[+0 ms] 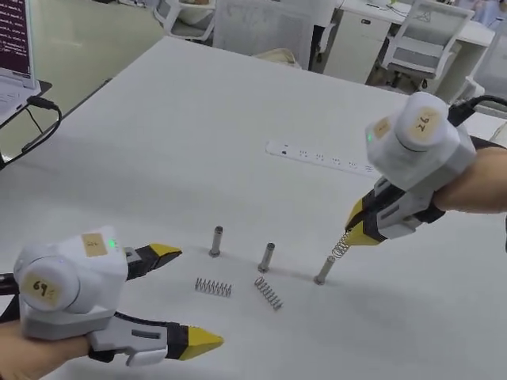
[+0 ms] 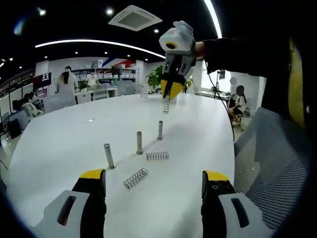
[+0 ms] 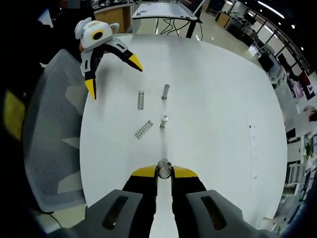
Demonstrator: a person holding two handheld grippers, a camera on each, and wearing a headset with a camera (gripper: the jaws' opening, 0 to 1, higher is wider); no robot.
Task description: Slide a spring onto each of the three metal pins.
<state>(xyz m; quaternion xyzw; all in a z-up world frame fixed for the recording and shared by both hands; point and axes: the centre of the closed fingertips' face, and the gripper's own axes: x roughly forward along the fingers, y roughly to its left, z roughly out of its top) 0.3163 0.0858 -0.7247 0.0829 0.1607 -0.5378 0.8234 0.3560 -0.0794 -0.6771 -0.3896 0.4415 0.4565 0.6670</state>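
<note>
At the right of the head view, my right gripper [image 1: 355, 229] angles in from the upper right with its jaws clamped on the held spring [image 1: 341, 246], which hangs slanted from the yellow tips toward the lower left. Its lower end sits right at the top of the right-hand pin [image 1: 323, 270]. I cannot tell whether the coil has slipped over the pin's tip or only touches it. My right gripper view shows the same grasp, with the spring's round end pinched between the two yellow tips at bottom centre.

Left of that pin stand the middle pin [image 1: 266, 257] and the left-hand pin [image 1: 215, 241], both upright and bare on the white table [image 1: 198, 119]. The first loose spring [image 1: 213, 287] lies flat below the gap between those two pins. The second loose spring [image 1: 268, 293] lies at an angle just under the middle pin, close to its base.

My left gripper [image 1: 184, 294] sits at the lower left of the head view, jaws spread wide and holding nothing. Its tips point right, near the first loose spring but clear of it. From the left gripper view, all three pins and both loose springs lie ahead between the open jaws, with the right gripper above them at the top of the frame. A white power strip [image 1: 321, 157] lies farther up the table.
</note>
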